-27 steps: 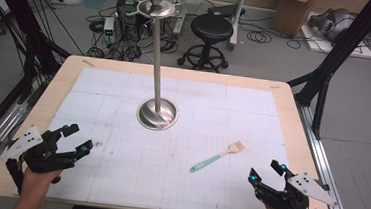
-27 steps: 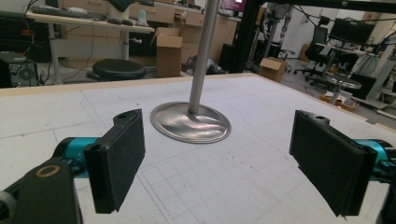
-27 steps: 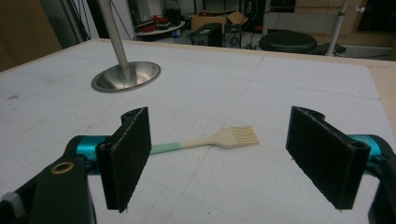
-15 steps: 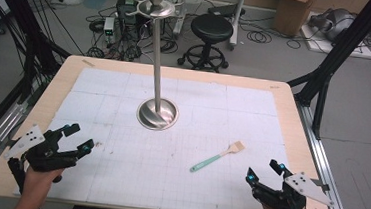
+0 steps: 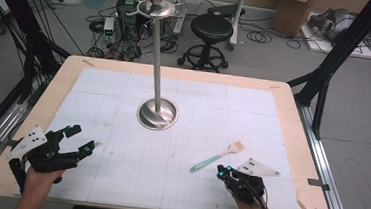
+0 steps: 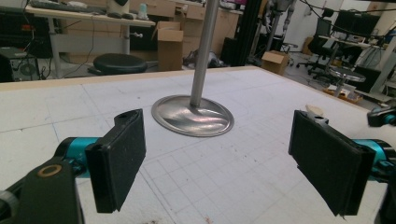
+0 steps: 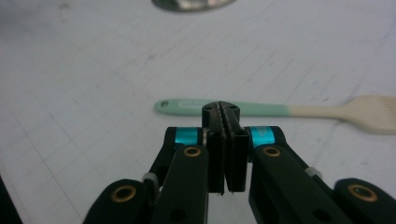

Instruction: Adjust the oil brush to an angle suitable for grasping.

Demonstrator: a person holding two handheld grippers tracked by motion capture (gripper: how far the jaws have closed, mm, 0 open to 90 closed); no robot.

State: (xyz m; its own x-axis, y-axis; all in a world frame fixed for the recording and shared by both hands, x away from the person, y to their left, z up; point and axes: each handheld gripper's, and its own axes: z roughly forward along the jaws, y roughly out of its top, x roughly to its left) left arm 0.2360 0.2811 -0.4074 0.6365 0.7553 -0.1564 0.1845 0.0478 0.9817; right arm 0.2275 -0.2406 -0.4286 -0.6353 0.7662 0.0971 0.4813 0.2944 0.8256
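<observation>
Mint-green handled pastry brush (image 5: 217, 158) w/ pale cream bristles lies flat on the white gridded counter (image 5: 118, 174), right of centre, handle end pointing toward the person, bristle end angled up-right. In the right gripper view the brush (image 7: 275, 110) lies crosswise just beyond the jaw tips, not touching them. Right hand-held gripper (image 5: 222, 173) sits near the handle end, jaws pressed together w/ nothing between; same in its own view (image 7: 226, 112), the two black pads meeting face to face. Left hand-held gripper (image 5: 81, 139) is at the near left of the counter, well apart from the brush, jaws spread wide & empty; in the left gripper view (image 6: 233, 163) its two black pads stand far apart w/ bare counter between. Steel stand w/ round dished base (image 5: 157, 115) & tall upright pole stands approx mid-counter, beyond both grippers. Its base (image 6: 192, 115) shows ahead between the left jaws.
</observation>
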